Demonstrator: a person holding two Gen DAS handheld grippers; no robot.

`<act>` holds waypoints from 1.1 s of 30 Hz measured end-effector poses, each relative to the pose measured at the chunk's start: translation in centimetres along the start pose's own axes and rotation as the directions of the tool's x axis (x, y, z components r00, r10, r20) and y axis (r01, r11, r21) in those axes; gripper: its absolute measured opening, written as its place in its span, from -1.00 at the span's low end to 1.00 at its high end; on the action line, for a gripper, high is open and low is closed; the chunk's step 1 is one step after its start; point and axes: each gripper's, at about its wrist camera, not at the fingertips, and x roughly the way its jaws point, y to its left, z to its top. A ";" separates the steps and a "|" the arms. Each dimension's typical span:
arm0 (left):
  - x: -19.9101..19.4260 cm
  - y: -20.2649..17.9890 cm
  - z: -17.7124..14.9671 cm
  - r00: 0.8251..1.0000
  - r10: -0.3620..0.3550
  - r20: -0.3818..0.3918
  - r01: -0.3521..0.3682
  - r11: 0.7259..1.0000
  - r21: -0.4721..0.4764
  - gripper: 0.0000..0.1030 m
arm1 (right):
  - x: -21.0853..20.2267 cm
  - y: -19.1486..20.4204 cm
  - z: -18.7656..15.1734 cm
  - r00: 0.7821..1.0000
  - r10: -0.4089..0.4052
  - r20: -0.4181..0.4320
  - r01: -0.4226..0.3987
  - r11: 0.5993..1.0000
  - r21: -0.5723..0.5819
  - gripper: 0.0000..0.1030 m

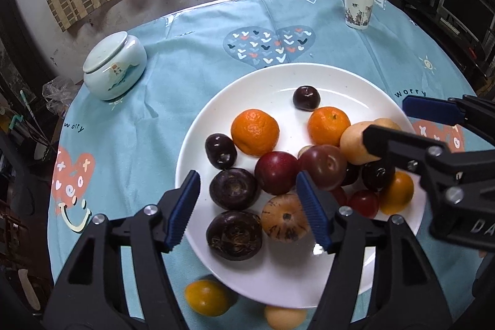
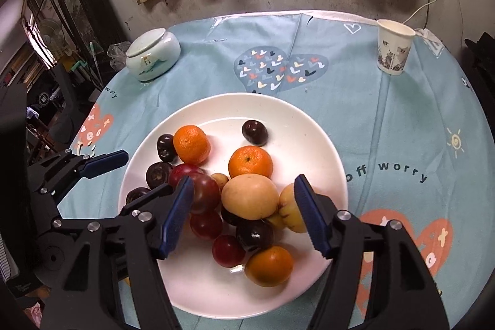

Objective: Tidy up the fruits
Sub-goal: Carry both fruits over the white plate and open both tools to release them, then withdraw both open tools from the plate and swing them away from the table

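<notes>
A white plate (image 1: 309,82) holds a heap of fruit: two oranges (image 1: 255,132), dark plums (image 1: 234,188), red plums (image 1: 276,172), a pale yellow fruit (image 1: 355,144). My left gripper (image 1: 247,206) is open above the plate's near left part, over a dark fruit (image 1: 234,234) and a striped tan fruit (image 1: 283,221). My right gripper (image 2: 243,215) is open, its fingers on either side of the pale yellow fruit (image 2: 250,195) without gripping it. The right gripper also shows in the left view (image 1: 402,122). A yellow fruit (image 1: 206,297) and a pale one (image 1: 284,317) lie off the plate on the cloth.
A light-blue patterned cloth (image 1: 185,57) covers the round table. A lidded celadon jar (image 1: 114,65) stands at the far left, a paper cup (image 1: 357,7) at the far right. Curtains and a wall lie behind; clutter surrounds the table.
</notes>
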 end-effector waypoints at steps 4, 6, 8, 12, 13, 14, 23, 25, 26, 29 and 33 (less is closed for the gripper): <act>-1.8 1.7 0.2 1.000 -0.006 0.028 0.007 0.999 -0.048 0.39 | -2.0 -0.2 -0.1 0.999 0.001 0.036 -0.001 1.000 0.008 0.31; -3.1 2.9 0.1 0.998 -0.019 0.051 0.024 0.996 -0.085 0.44 | -3.4 -0.2 -0.2 0.998 0.000 0.056 -0.001 1.000 0.012 0.31; -4.5 4.4 -0.4 0.997 -0.012 0.076 0.020 0.994 -0.110 0.50 | -4.9 -0.1 -0.6 0.997 -0.003 0.077 0.002 1.000 0.012 0.31; -6.7 7.4 -2.5 0.996 0.006 0.092 0.010 0.984 -0.178 0.53 | -7.9 0.1 -2.8 0.994 0.012 0.107 -0.014 1.000 0.018 0.31; -7.1 8.1 -3.2 0.995 0.011 0.094 0.007 0.981 -0.194 0.53 | -8.5 0.1 -3.7 0.994 0.025 0.109 -0.028 0.999 0.026 0.31; -7.5 8.9 -4.2 0.996 0.019 0.092 0.000 0.978 -0.210 0.53 | -8.9 0.2 -4.5 0.994 0.031 0.105 -0.035 0.999 0.032 0.31; -9.9 9.8 -11.1 0.996 -0.006 0.088 0.026 0.975 -0.221 0.60 | -11.0 1.6 -13.1 0.997 0.057 0.060 -0.062 0.994 0.087 0.31; -9.9 9.1 -12.7 0.996 -0.027 0.080 0.043 0.976 -0.212 0.60 | -11.2 2.1 -14.4 0.997 0.064 0.052 -0.069 0.993 0.098 0.31; -9.9 9.0 -13.3 0.997 -0.038 0.071 0.052 0.975 -0.216 0.60 | -11.4 2.5 -15.1 0.995 0.081 0.053 -0.086 0.991 0.098 0.32; -10.4 9.2 -15.1 0.996 -0.054 0.064 0.067 0.973 -0.223 0.60 | -11.8 4.7 -17.1 0.990 0.137 0.035 -0.139 0.988 0.063 0.32; -11.8 9.6 -18.1 0.990 -0.060 0.124 0.094 0.952 -0.292 0.60 | -11.9 7.5 -18.8 0.986 0.167 0.014 -0.167 0.986 0.005 0.32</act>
